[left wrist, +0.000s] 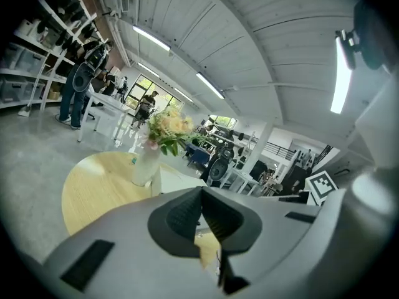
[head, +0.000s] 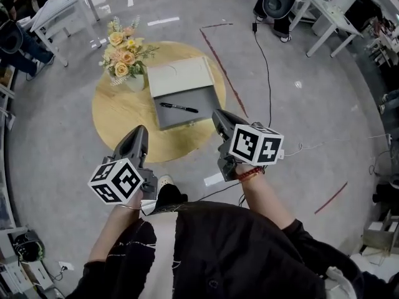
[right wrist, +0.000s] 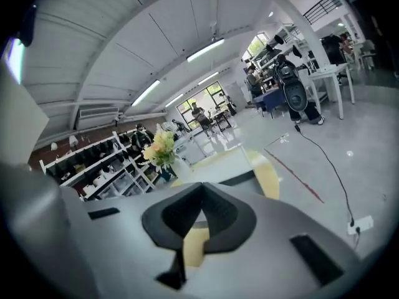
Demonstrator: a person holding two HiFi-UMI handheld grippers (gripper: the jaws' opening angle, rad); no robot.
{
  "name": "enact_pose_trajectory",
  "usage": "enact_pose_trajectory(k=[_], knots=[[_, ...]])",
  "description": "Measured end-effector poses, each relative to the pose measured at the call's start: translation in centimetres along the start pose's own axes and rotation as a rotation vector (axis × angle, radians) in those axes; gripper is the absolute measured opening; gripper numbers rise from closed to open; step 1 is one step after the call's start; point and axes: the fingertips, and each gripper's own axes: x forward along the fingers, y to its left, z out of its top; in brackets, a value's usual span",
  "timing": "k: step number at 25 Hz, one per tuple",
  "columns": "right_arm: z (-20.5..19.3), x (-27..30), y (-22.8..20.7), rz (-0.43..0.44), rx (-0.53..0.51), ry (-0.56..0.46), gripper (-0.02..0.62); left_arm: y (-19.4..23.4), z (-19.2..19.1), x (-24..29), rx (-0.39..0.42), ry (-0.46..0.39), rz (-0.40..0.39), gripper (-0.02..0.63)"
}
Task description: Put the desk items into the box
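Note:
An open grey box (head: 201,96) lies on the round wooden table (head: 118,114), its pale lid (head: 181,76) folded back behind it. Inside the box lies a black pen (head: 178,107). My left gripper (head: 138,132) hovers over the table's near edge, left of the box; its jaws are shut with nothing between them (left wrist: 201,195). At the box's near right corner, my right gripper (head: 218,117) is also shut and empty (right wrist: 201,192). The right gripper view shows the lid (right wrist: 218,164) just beyond the jaws.
A vase of yellow and peach flowers (head: 124,58) stands at the table's back left, beside the box. On the floor run a black cable (head: 265,61) and a red tape line (head: 218,61). White tables (head: 59,8) stand far left and far right.

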Motion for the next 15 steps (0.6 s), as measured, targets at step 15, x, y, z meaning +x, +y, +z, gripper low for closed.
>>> enact_pose_trajectory(k=[15], knots=[[-0.2, -9.5, 1.6, 0.074, -0.172, -0.190, 0.005, -8.8, -4.0, -4.9, 0.160, -0.054, -0.001, 0.009]])
